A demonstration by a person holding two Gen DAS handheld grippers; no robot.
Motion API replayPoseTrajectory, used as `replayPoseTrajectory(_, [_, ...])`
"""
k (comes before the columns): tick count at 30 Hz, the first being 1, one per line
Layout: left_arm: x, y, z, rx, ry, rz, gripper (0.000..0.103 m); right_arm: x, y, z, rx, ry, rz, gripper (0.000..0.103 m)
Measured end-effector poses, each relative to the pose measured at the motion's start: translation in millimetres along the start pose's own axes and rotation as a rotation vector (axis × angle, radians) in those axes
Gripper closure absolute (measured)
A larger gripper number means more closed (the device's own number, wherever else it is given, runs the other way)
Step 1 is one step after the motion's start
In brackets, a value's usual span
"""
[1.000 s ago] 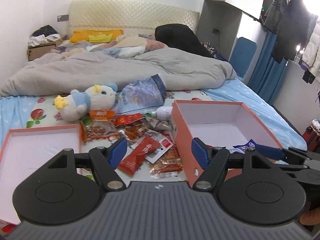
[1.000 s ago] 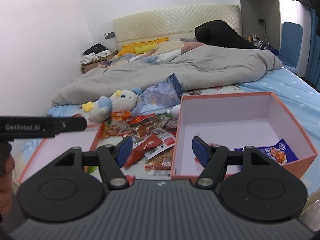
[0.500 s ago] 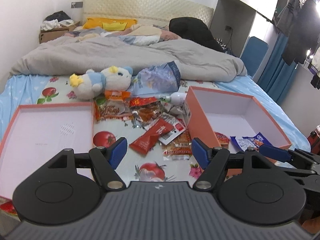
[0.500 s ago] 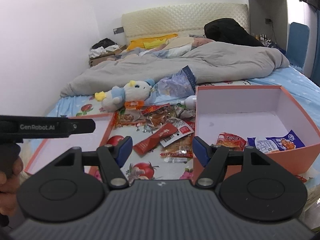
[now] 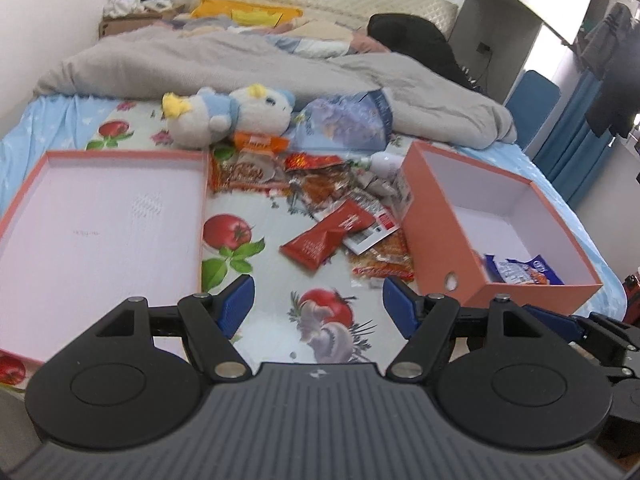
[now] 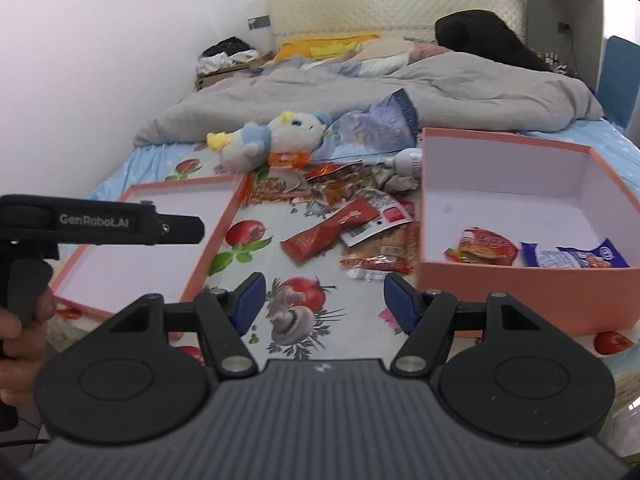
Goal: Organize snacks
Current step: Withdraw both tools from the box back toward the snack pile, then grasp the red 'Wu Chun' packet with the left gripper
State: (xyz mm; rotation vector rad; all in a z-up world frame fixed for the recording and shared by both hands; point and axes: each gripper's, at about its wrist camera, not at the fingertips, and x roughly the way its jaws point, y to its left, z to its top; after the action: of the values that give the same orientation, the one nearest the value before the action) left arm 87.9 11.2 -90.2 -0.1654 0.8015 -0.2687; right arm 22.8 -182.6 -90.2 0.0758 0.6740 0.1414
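While our left gripper (image 5: 318, 306) hangs over the printed sheet (image 5: 260, 200), its fingers (image 5: 236, 304) stand wide apart with nothing between them. Our right gripper (image 6: 324, 300) is likewise spread wide and empty. The loose snacks (image 6: 348, 216) lie in a heap between the shallow lid (image 5: 100, 216) on the left and the deep box (image 6: 520, 280) on the right, with a long red packet (image 5: 328, 234) nearest us. Inside the box we see a red packet (image 6: 482, 246) and a blue packet (image 6: 576, 258) side by side against the near wall. A plush toy (image 5: 228, 118) lies beyond the heap, touching it.
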Motion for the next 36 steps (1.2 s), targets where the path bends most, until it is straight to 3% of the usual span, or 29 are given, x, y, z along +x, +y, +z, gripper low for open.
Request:
replayPoseTrajectory(9, [62,29,11,-0.050,0.057,-0.063,0.028,56,11,-2,-0.089,0.054,-0.021,0.036])
replayPoseTrajectory(13, [102,33,26,-0.014,0.088,-0.100,0.029,86,12,-2,-0.102,0.058,-0.034,0.038])
replayPoseTrajectory(17, [141,34,38,0.090,0.138,-0.158,0.030,118,9,-1,-0.112,0.063,-0.060,0.044])
replayPoseTrajectory(22, [181,38,57,0.153,0.192,-0.206,0.036,153,2,3,-0.108,0.083,-0.088,0.062])
replayPoseTrajectory(30, [235,33,84,0.203,0.247,-0.289,0.036,200,-5,8,-0.116,0.126,-0.124,0.062])
replayPoseTrajectory(36, [275,25,96,0.221,0.323,-0.405,0.034,223,-9,9,-0.118,0.154,-0.163,0.062])
